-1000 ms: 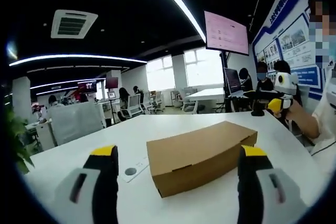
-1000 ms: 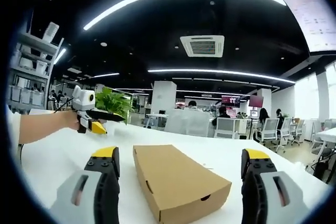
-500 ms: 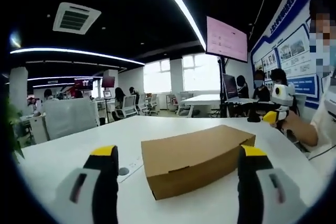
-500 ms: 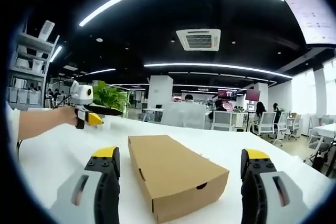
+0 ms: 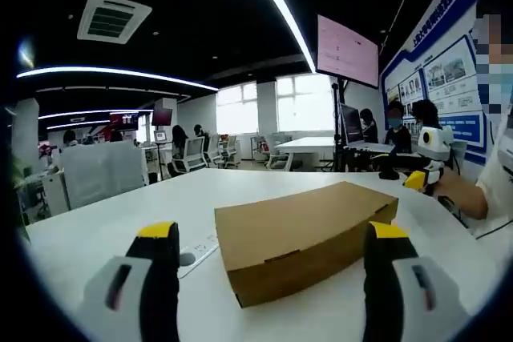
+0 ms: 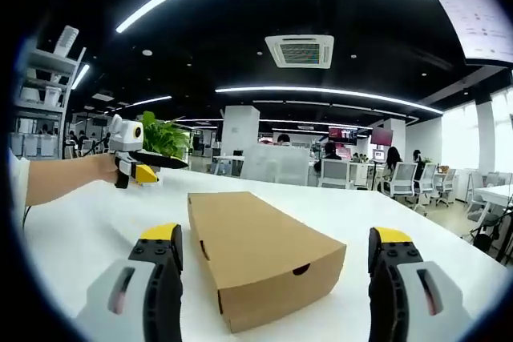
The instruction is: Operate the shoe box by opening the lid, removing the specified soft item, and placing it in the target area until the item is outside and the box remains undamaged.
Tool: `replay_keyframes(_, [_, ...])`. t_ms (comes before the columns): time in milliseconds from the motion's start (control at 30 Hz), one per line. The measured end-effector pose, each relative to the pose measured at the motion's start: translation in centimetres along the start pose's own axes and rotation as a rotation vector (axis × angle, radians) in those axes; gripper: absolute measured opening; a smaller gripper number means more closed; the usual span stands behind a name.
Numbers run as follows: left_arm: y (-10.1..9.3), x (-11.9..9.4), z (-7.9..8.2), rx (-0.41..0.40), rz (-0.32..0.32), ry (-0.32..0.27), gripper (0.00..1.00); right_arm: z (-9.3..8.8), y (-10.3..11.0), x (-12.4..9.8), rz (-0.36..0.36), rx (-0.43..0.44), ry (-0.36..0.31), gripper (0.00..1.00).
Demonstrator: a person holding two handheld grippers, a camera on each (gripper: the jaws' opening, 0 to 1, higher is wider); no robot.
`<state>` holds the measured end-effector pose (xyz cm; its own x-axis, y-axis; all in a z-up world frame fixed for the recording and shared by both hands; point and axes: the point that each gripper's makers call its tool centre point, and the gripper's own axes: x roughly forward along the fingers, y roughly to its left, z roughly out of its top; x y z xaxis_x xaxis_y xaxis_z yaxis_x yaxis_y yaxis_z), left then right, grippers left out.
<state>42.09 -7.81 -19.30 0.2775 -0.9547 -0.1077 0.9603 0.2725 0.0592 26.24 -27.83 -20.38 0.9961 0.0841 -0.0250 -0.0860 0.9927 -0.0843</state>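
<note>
Left gripper view: shoe box point(image 5: 300, 232) at frame centre on the table point(image 5: 240, 190), lid shut, between the left gripper point(image 5: 272, 278) jaws at bottom; a power strip point(image 5: 196, 250) just left of it; right gripper point(image 5: 421, 175) at right edge.

Right gripper view: shoe box point(image 6: 256, 254) centre, between the right gripper point(image 6: 276, 278) jaws; left gripper point(image 6: 136, 170) at left; plant point(image 6: 164, 138) behind it.

Our left tongs point(image 5: 271, 234) and right tongs point(image 6: 272, 238) share a build: grey-white jaws with yellow tips, black inner faces and a dark slot; we wear a white sleeve point(image 6: 18, 186)
</note>
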Motion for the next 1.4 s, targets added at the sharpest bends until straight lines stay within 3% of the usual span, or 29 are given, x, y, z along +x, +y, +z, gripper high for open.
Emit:
replay_keyframes(133, [0.2, 0.6, -0.7, 0.016, -0.004, 0.028, 0.99, -0.3, 0.4, 0.1, 0.008, -0.003, -0.003, 1.00])
replay_keyframes(333, [0.8, 1.3, -2.0, 0.004, -0.020, 0.026, 0.99, -1.6, 1.2, 1.0, 0.041, -0.039, 0.022, 1.00])
replay_keyframes(433, [1.6, 1.8, -3.9, -0.005, -0.011, 0.107, 0.99, -2.2, 1.0, 1.2, 0.029, -0.014, 0.050, 1.00])
replay_keyframes(600, [1.9, 2.1, -3.8, -0.011, -0.017, 0.069, 0.99, -2.7, 0.9, 1.7, 0.011, -0.019, 0.046, 1.00])
replay_keyframes(733, [2.1, 2.8, -4.6, -0.001, -0.023, 0.092, 0.99, -3.2, 1.8, 2.1, 0.028, -0.027, 0.061, 1.00])
replay_keyframes(767, [2.0, 2.9, -5.2, 0.009, -0.033, 0.125, 0.99, -3.5, 2.1, 2.2, 0.040, -0.033, 0.073, 1.00])
replay_keyframes(833, [1.7, 3.1, -5.2, 0.036, -0.038, 0.130, 0.99, -3.8, 1.8, 2.6, 0.011, -0.028, 0.086, 1.00])
replay_keyframes(900, [1.7, 3.4, -5.2, 0.043, -0.045, 0.126, 0.99, -3.4, 1.2, 2.7, -0.022, -0.027, 0.051, 1.00])
replay_keyframes(1100, [1.9, 4.4, -5.3, 0.040, -0.058, 0.113, 0.98, -3.8, 0.7, 2.9, -0.047, -0.015, 0.069, 1.00])
replay_keyframes(1267, [1.9, 5.2, -5.6, 0.037, -0.073, 0.123, 0.98, -4.3, 1.1, 3.3, -0.024, 0.020, 0.082, 0.99])
replay_keyframes(1400, [0.5, 5.9, -6.0, 0.084, -0.147, 0.148, 0.93, -4.8, 1.1, 3.6, -0.031, 0.032, 0.108, 1.00])
